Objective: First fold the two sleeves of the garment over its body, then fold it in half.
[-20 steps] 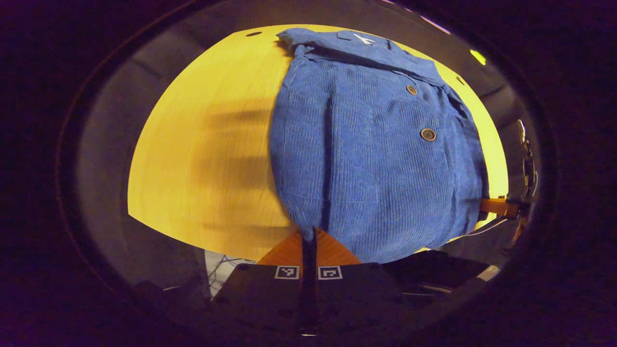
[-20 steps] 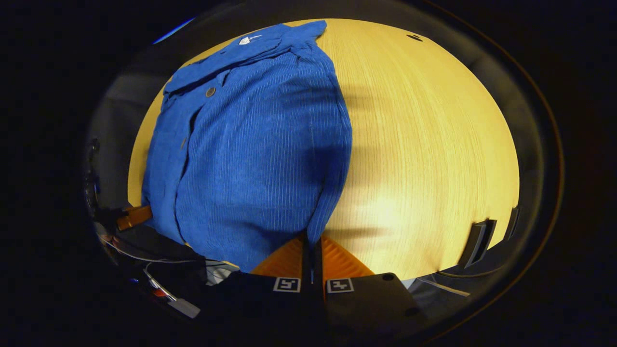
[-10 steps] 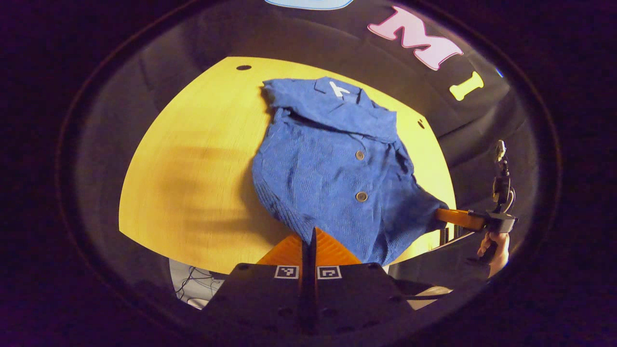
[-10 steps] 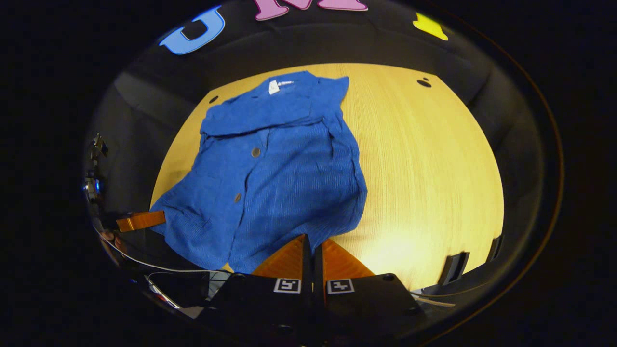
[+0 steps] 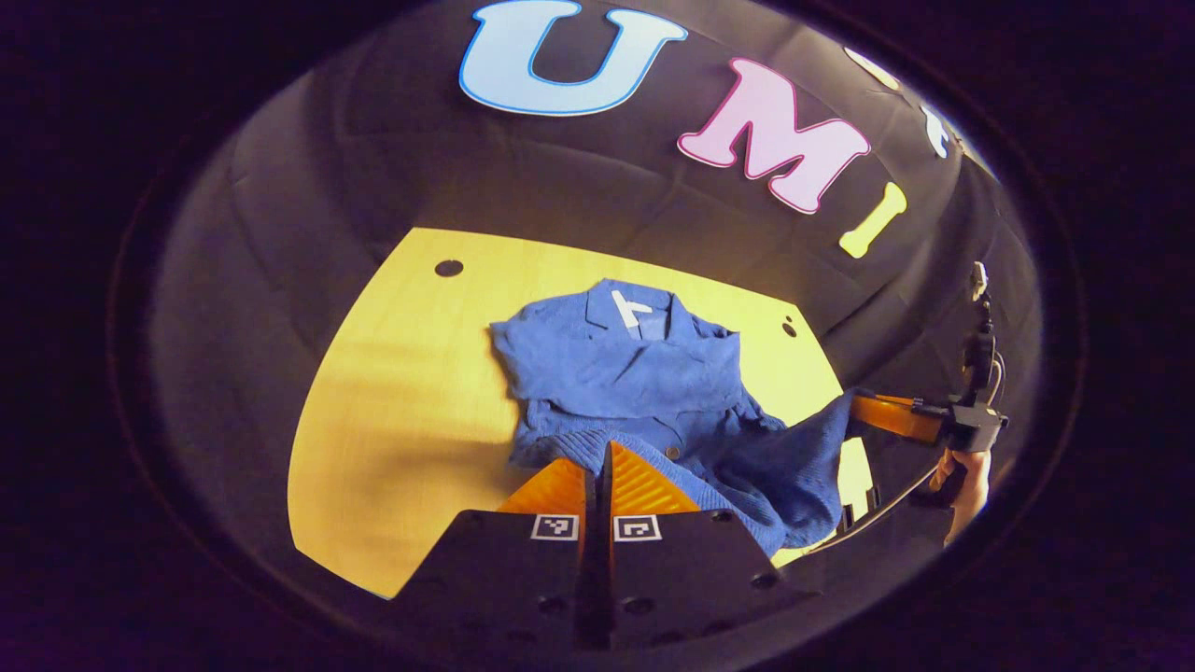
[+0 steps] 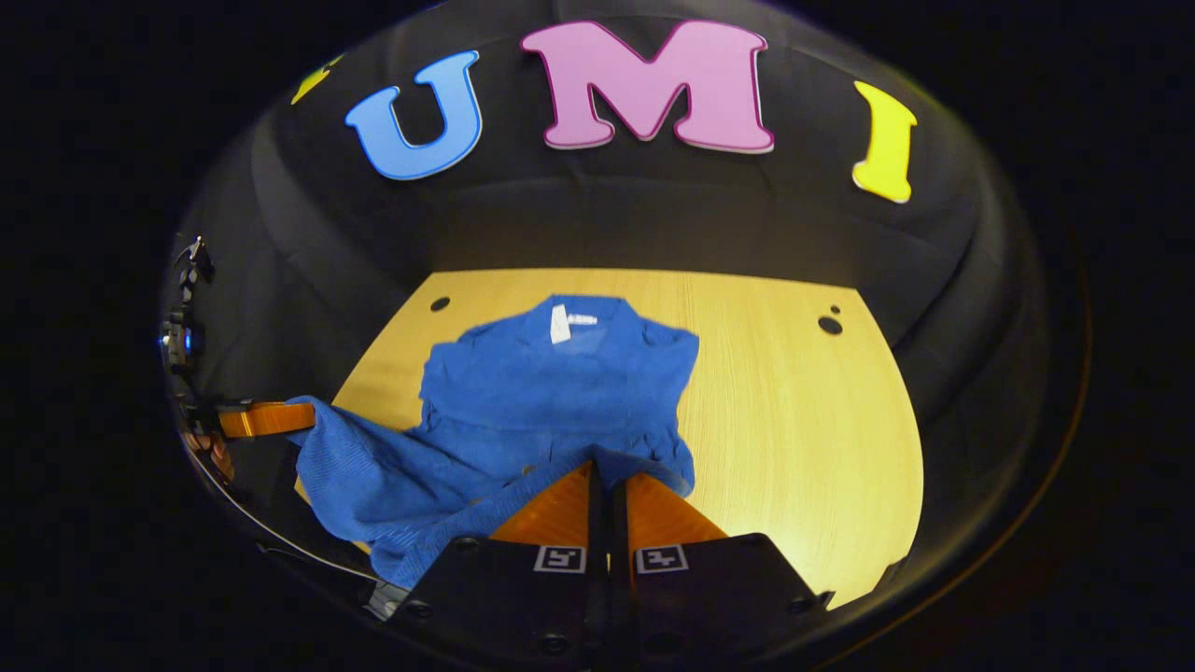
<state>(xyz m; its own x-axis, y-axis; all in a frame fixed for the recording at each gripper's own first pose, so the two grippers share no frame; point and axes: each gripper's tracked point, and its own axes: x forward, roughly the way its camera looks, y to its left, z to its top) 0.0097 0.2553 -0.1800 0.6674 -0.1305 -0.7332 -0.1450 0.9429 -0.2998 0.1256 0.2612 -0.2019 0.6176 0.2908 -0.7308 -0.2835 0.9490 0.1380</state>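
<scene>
With both sleeves apparently tucked over the body, the halving fold looks underway: shirt [image 6: 551, 392] mid-frame on the counter [image 6: 803, 420], collar flat, hem raised. Left gripper [image 5: 597, 446] and right gripper [image 6: 602, 465] each have jaws pinched narrow on a hem corner.

The wooden table [image 5: 392, 392] is viewed in the left gripper view from above its near edge, facing the booth's back wall, with the left gripper [image 5: 597, 457] at the bottom of the picture. The same table [image 6: 794, 401] is viewed in the right gripper view from a similar height and nearness, over the right gripper [image 6: 607, 476]. Shared by both views are the table top, the blue garment [image 5: 635, 373] [image 6: 551, 392] and the back wall.
</scene>
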